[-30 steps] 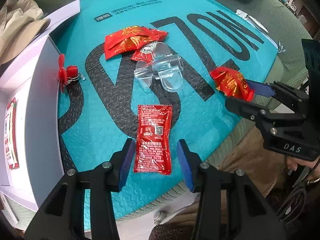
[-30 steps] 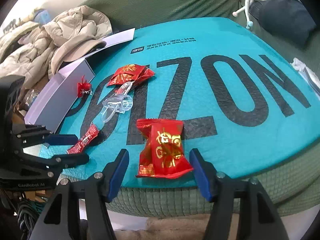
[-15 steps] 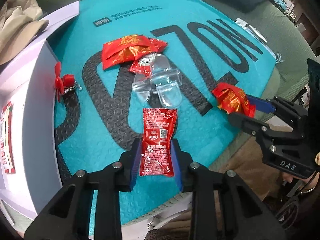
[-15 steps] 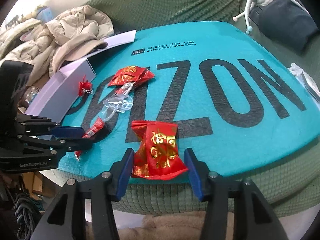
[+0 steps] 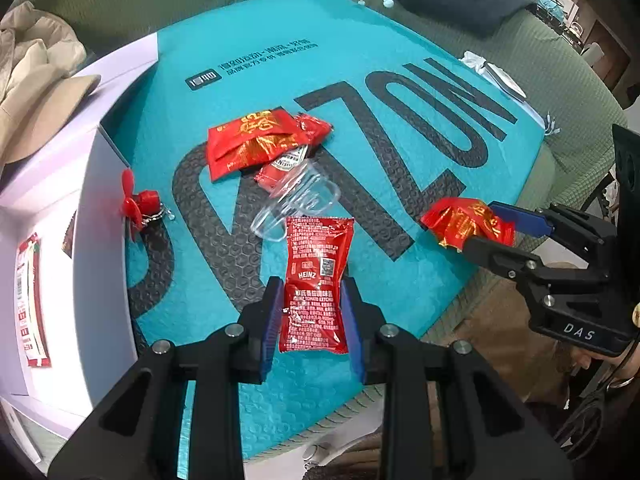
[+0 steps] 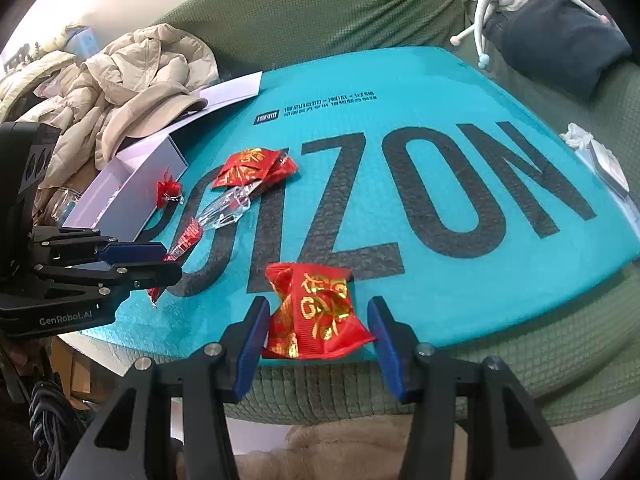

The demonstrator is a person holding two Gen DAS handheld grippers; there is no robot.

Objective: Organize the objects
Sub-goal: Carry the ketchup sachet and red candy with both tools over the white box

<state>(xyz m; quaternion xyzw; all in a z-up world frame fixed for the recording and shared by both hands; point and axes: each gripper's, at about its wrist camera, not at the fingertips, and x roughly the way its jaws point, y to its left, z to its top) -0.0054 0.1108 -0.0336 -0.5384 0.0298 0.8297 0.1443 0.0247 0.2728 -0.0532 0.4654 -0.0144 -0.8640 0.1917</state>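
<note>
Left wrist view: the left hand-held gripper (image 5: 313, 312), which a second ago stood wide around the ketchup sachet (image 5: 316, 284), is now clamped on its lower half, so the sachet looks ready to lift toward the white box (image 5: 52, 264). The right hand-held gripper (image 6: 318, 334) has likewise narrowed around the red candy packet (image 6: 316, 312) at the near edge of the teal mailer (image 6: 440, 240), seemingly pinching it. The sachet is flat, glossy red with white print; the packet is crinkled red foil with gold lettering.
</note>
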